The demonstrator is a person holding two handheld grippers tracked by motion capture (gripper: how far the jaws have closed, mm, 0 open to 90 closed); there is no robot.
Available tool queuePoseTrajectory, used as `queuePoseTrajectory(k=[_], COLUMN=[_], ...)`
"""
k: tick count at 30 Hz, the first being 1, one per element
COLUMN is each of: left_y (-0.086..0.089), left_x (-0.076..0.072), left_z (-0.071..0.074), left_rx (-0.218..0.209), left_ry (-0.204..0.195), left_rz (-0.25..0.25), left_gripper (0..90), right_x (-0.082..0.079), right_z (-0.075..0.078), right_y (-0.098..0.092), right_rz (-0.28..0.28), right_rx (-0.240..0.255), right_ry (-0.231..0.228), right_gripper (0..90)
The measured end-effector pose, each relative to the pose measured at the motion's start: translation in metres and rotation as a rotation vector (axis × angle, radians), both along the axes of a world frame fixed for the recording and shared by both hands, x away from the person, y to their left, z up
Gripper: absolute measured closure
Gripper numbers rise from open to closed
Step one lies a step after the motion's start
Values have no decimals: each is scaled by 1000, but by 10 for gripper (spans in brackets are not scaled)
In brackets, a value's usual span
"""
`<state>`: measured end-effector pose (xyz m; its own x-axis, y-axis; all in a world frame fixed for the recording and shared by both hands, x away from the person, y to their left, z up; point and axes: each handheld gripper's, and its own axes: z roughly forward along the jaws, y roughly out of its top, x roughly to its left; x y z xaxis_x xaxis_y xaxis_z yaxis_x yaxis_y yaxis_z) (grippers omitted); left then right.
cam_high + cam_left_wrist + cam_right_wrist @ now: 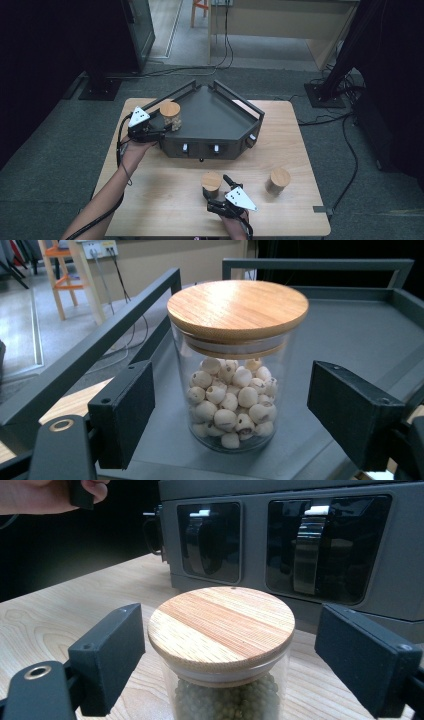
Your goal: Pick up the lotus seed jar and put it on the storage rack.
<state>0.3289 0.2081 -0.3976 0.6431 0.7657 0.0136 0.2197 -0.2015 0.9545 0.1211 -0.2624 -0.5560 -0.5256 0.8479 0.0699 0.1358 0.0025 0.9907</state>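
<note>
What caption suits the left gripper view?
Open left gripper flanks a lidded glass jar of white seeds on a grey tray.

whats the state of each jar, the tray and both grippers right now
left gripper: open, jaws either side of the white-seed jar, not touching
right gripper: open around the green-bean jar
white-seed jar: upright on tray, lid on
green-bean jar: upright on table, lid on
third jar: upright, lid on
tray: holds one jar

Lab: black curtains [45, 55]; cabled stands [327, 92]
</note>
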Motion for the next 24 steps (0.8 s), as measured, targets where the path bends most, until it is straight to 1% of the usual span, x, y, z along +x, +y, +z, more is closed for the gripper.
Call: queuePoseTrajectory(k=[3, 5, 12, 14, 15, 17, 20, 22, 24], left_y=[5, 8, 13, 12, 11, 11, 12, 11, 11], left_x=[-4, -7, -16, -18, -20, -22, -25, -28, -30], left_z=[-1, -1, -7, -7, -7, -7, -9, -9, -9], left_rx=[0, 8, -5, 8, 23, 38, 43, 59, 65], left_ry=[-15, -21, -30, -35, -36, -32, -38, -45, -48], left_rz=[-11, -10, -22, -24, -24, -29, -33, -33, -28], left_gripper=[187, 187, 187, 187, 187, 187, 187, 187, 187], right_x=[0, 0, 0, 0, 0, 0, 0, 0, 0], right_z=[0, 0, 0, 0, 0, 0, 0, 0, 0], right_y=[0, 0, 0, 1, 1, 1, 1, 1, 1], right_rz=[0, 0, -2, -2, -2, -2, -3, -2, -2], right_rx=[0, 0, -2, -3, -3, -4, -3, -5, -6], right_ry=[-1, -1, -1, -1, -1, -1, -1, -1, -1], right_gripper=[124, 123, 124, 124, 124, 124, 124, 124, 124])
